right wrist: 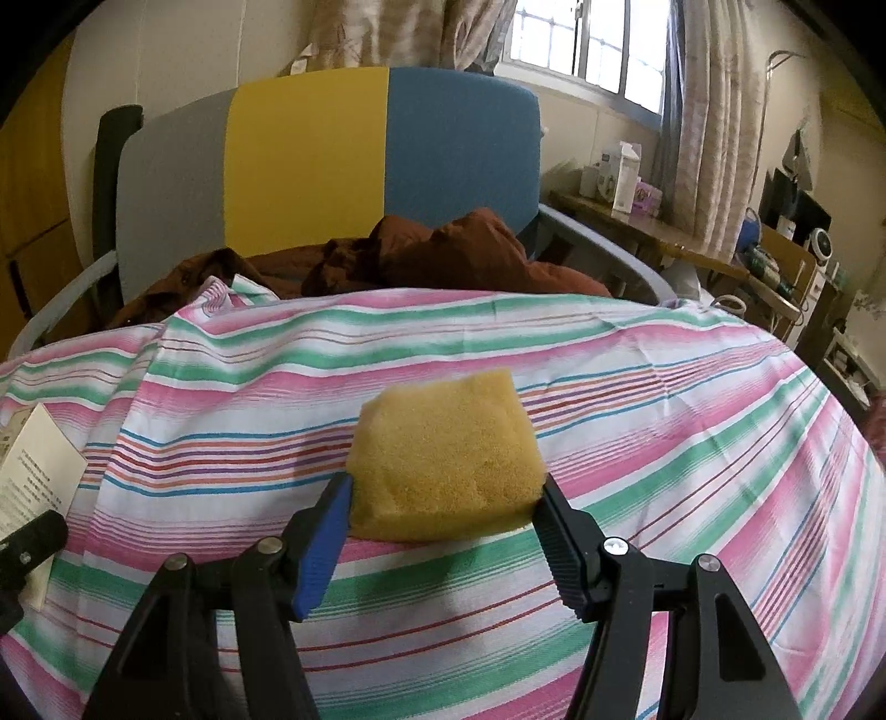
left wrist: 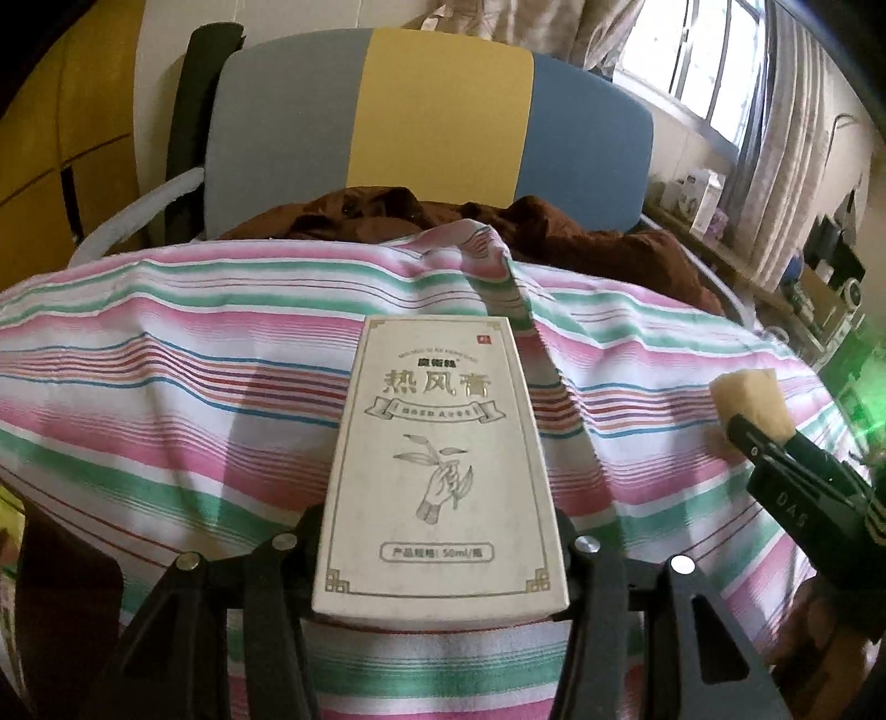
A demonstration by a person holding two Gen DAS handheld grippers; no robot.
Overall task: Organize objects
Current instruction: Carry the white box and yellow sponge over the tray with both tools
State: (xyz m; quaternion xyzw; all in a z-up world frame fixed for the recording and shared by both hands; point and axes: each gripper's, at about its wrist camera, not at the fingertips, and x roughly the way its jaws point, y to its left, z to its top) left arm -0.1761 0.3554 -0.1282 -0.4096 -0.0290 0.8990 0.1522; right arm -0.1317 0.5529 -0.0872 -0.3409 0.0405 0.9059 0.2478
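Observation:
My left gripper is shut on a cream cardboard box with gold Chinese lettering and a hand drawing, held above the striped sheet. My right gripper is shut on a yellow sponge, also above the sheet. In the left wrist view the sponge and the right gripper's finger show at the right edge. In the right wrist view the box shows at the left edge.
A brown garment lies crumpled at the head of the bed. Behind it stands a grey, yellow and blue headboard. A cluttered wooden side table and a curtained window are at the right.

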